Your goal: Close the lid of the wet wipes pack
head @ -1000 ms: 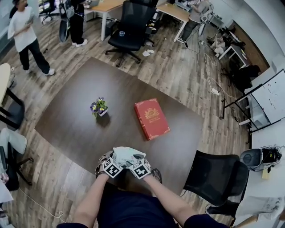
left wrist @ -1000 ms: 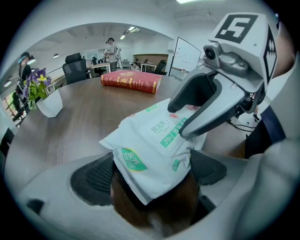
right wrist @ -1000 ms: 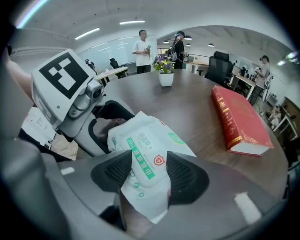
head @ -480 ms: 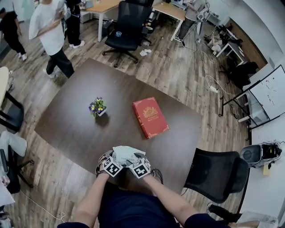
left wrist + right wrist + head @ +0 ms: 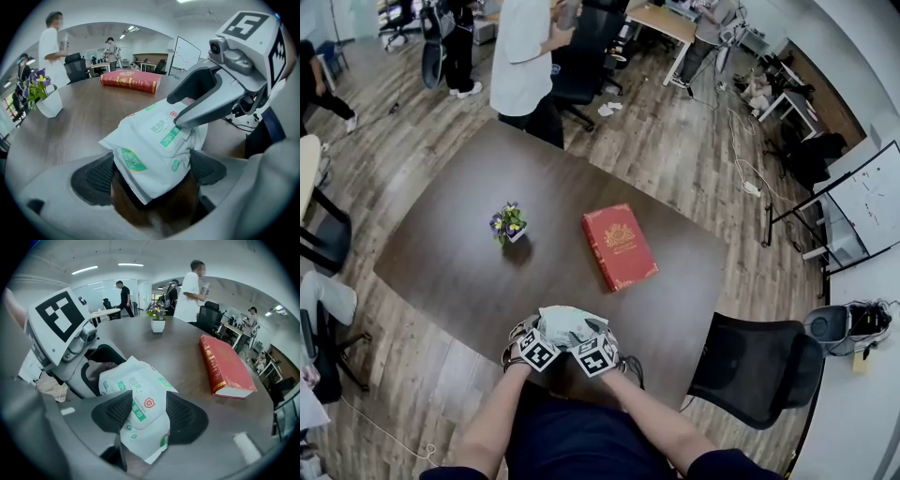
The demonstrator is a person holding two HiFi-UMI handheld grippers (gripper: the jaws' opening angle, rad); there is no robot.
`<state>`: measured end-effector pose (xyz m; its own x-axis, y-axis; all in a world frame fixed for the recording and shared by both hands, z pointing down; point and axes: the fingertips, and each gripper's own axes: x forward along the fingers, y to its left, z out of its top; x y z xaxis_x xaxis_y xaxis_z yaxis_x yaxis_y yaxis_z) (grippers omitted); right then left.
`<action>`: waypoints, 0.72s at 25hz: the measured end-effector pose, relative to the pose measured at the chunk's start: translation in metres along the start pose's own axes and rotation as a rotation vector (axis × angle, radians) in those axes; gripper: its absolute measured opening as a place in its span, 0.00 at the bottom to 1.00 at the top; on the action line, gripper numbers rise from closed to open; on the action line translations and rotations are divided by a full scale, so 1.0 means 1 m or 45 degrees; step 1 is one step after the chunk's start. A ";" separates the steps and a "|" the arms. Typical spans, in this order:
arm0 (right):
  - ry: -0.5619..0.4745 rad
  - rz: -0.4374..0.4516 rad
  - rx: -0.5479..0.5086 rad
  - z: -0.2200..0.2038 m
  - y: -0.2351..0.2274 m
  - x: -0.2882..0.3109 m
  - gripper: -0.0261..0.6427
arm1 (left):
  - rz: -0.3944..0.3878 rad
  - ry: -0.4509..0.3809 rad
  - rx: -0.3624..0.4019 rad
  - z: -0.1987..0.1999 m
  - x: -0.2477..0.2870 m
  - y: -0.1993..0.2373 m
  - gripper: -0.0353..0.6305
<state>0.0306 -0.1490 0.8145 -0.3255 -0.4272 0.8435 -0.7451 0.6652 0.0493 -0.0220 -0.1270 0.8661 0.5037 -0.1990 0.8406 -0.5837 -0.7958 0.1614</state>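
The white and green wet wipes pack is held up at the table's near edge between both grippers. In the left gripper view the pack lies across my left gripper, and both black pads touch its sides. One finger of the right gripper rests on the pack's lid flap. In the right gripper view the pack runs between the pads of my right gripper, which close on it at the printed lid. The marker cubes hide the jaws in the head view.
A red book lies mid-table, and a small flower pot stands to its left. A person in a white shirt stands at the table's far edge. A black office chair is at the near right.
The person in the white shirt has walked from the far left to the table's far edge. Both grippers and the pack have stayed almost where they were.
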 end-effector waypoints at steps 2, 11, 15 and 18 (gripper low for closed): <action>0.006 0.008 -0.015 -0.001 0.003 -0.002 0.40 | 0.000 0.001 0.002 -0.001 0.000 0.000 0.81; 0.033 0.037 -0.017 -0.006 0.006 0.006 0.43 | 0.008 0.002 0.011 0.001 0.001 0.003 0.81; 0.024 0.033 -0.017 -0.007 0.007 0.007 0.43 | 0.003 0.002 0.006 0.001 0.001 0.002 0.81; 0.021 0.031 -0.009 -0.008 0.008 0.006 0.43 | 0.001 -0.004 -0.008 -0.001 0.000 0.001 0.81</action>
<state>0.0276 -0.1417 0.8240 -0.3339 -0.4009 0.8531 -0.7328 0.6797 0.0326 -0.0234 -0.1275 0.8666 0.5050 -0.2012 0.8393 -0.5880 -0.7921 0.1639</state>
